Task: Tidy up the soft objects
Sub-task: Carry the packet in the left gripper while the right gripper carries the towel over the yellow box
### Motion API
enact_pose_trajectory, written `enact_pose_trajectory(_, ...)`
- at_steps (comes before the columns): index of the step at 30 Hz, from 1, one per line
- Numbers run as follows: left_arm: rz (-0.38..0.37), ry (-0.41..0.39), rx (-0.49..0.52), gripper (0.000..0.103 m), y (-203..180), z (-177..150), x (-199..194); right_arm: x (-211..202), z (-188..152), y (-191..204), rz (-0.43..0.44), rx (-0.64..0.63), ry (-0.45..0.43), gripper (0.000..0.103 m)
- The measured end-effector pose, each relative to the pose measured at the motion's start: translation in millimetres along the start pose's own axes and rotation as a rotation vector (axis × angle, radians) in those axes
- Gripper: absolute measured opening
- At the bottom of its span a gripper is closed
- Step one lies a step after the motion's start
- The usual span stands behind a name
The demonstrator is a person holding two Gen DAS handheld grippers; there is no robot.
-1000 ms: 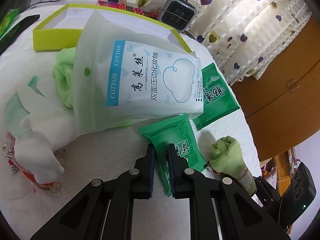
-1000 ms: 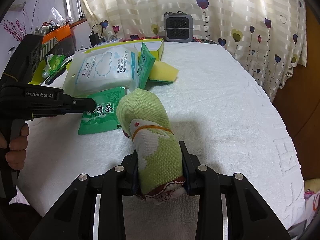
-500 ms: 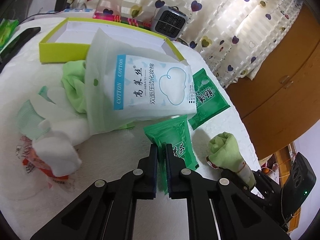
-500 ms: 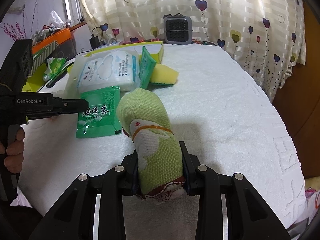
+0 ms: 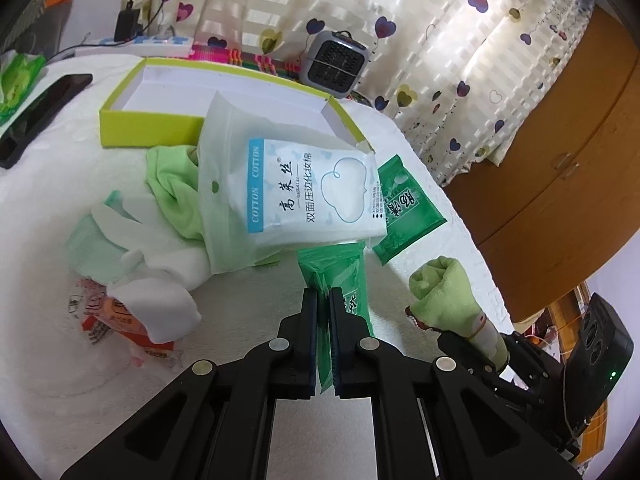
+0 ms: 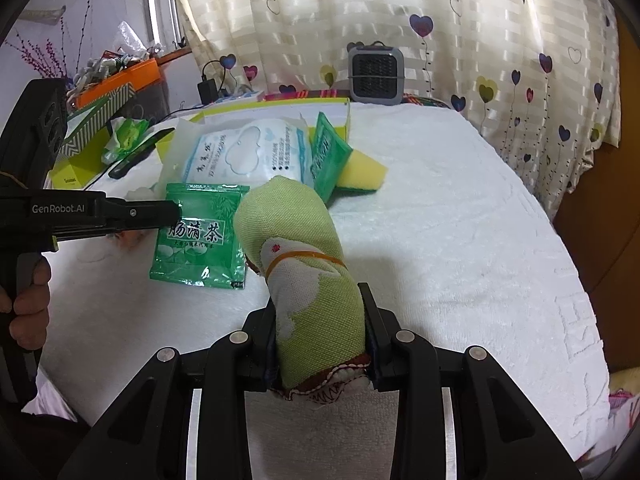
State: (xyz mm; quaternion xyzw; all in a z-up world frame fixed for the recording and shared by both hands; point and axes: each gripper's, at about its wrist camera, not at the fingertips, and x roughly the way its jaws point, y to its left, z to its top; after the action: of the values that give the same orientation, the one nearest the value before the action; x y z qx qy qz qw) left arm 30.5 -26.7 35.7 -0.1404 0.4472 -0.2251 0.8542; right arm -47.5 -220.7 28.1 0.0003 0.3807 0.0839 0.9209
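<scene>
My left gripper (image 5: 324, 300) is shut on the edge of a green tea packet (image 5: 340, 268), whose held side is raised off the white towel. The right wrist view shows that packet (image 6: 198, 240) side-on, pinched at its left edge by the left gripper (image 6: 176, 212). A rolled green sock (image 6: 304, 264) bound with a rubber band sticks up between the pads of my right gripper (image 6: 320, 320), which is shut on it. From the left wrist camera the sock (image 5: 440, 296) and right gripper (image 5: 472, 340) sit at the lower right.
A cotton pad bag (image 5: 304, 196) leans on a yellow-green box (image 5: 148, 128), beside a second green packet (image 5: 404, 208), green cloth (image 5: 172, 184), white gloves (image 5: 152, 268) and a red packet (image 5: 120, 320). A yellow sponge (image 6: 362, 166) lies behind. Heater (image 6: 376, 76) and phone (image 5: 36, 112) stand further back.
The left jaws have pressed together on the green tea packet and drawn it up and back from the pile. The right gripper and its sock have stayed put.
</scene>
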Motion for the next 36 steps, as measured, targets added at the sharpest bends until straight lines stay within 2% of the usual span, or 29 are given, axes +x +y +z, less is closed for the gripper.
enact_pose_trajectory(23, -0.008, -0.076, -0.014, 0.005, 14, 11, -40, -8, 8, 17, 0.014, -0.023, -0.027, 0.035)
enact_pose_trajectory(36, -0.015, -0.127, -0.004, 0.005, 18, 36, -60, -11, 40, 21, 0.024, -0.038, -0.070, 0.034)
